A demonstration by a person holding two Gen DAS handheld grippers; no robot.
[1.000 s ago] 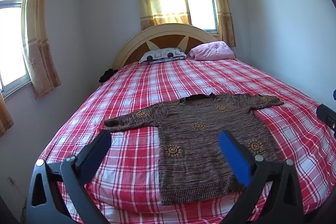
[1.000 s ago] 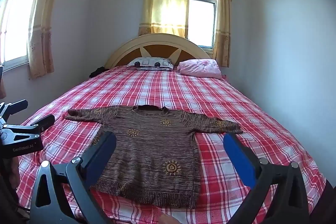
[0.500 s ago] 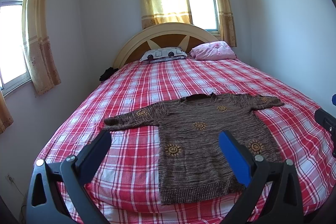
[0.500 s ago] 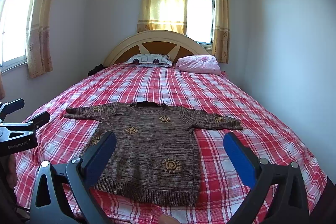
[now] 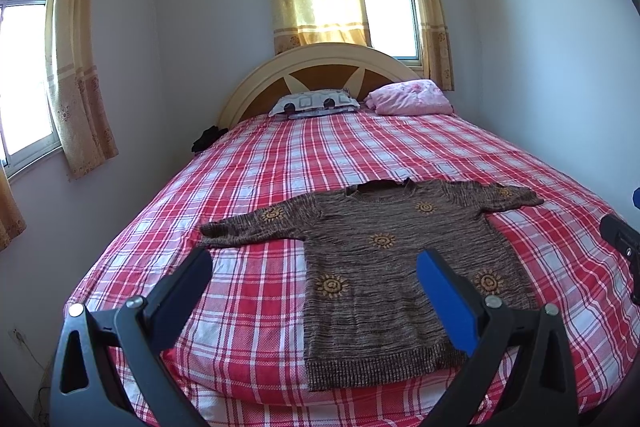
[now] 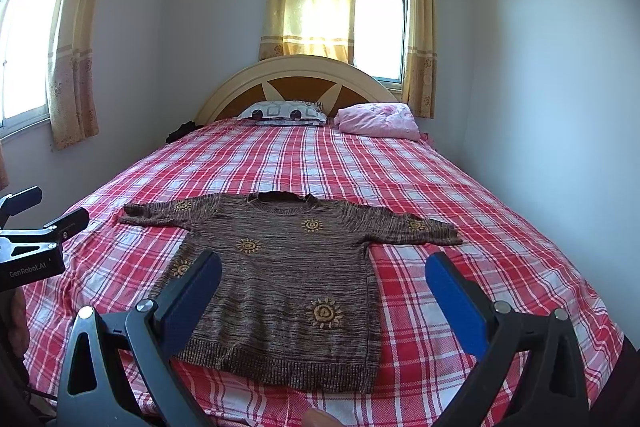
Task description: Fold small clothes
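Observation:
A small brown knitted sweater [image 5: 384, 267] with yellow sun motifs lies flat, sleeves spread, on the near part of a red plaid bed [image 5: 360, 155]. It also shows in the right wrist view [image 6: 288, 267]. My left gripper [image 5: 316, 267] is open and empty, held above the bed's near edge over the sweater's left side. My right gripper [image 6: 324, 267] is open and empty, held above the sweater's hem. The left gripper's body shows at the left edge of the right wrist view [image 6: 32, 247].
A patterned pillow [image 5: 312, 103] and a pink folded blanket [image 5: 412, 99] lie by the headboard [image 5: 320, 67]. A dark item [image 5: 206, 139] sits at the bed's far left edge. Walls close in on the left and right.
Both views have shifted slightly; the grippers have drifted a little over the bed's near edge. The sweater has not moved and both grippers stay open.

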